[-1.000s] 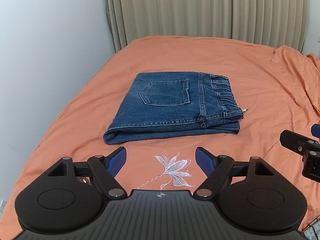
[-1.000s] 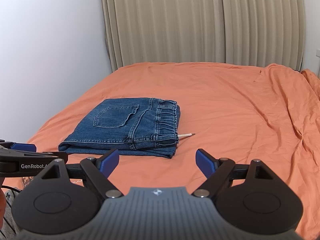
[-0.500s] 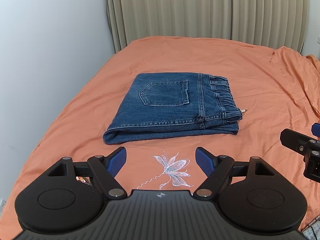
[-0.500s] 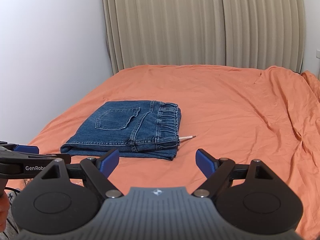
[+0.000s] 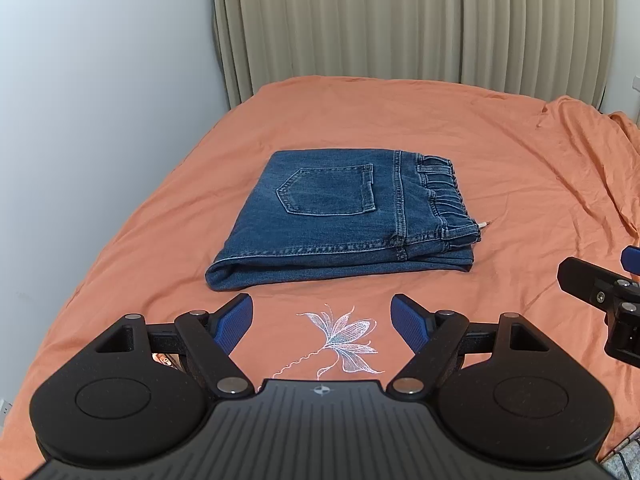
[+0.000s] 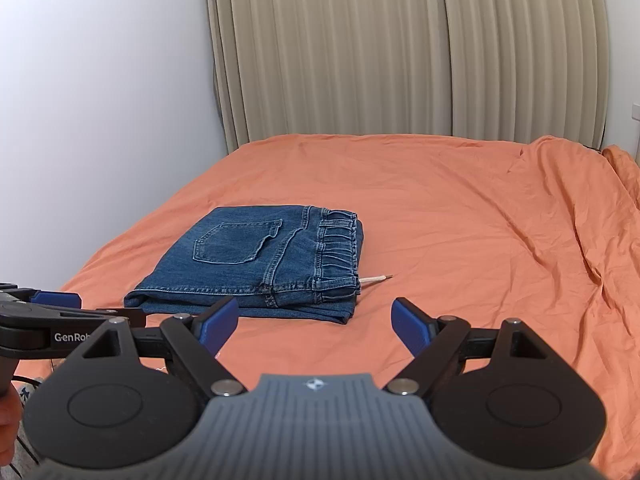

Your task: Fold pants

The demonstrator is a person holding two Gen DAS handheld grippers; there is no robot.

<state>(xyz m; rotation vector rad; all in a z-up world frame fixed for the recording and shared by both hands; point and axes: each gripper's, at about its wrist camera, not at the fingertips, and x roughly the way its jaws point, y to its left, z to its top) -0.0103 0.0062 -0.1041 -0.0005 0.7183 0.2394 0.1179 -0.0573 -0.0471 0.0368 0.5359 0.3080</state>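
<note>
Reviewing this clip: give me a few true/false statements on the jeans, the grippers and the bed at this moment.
1. The jeans lie folded in a compact stack on the orange sheet. True.
2. The left gripper is shut on denim. False: its jaws are open and empty, short of the jeans.
3. A back pocket faces up. True.
4. The right gripper pins the waistband. False: it is open, clear of it.
5. A pale drawstring tip pokes out beside the waistband. True.
</note>
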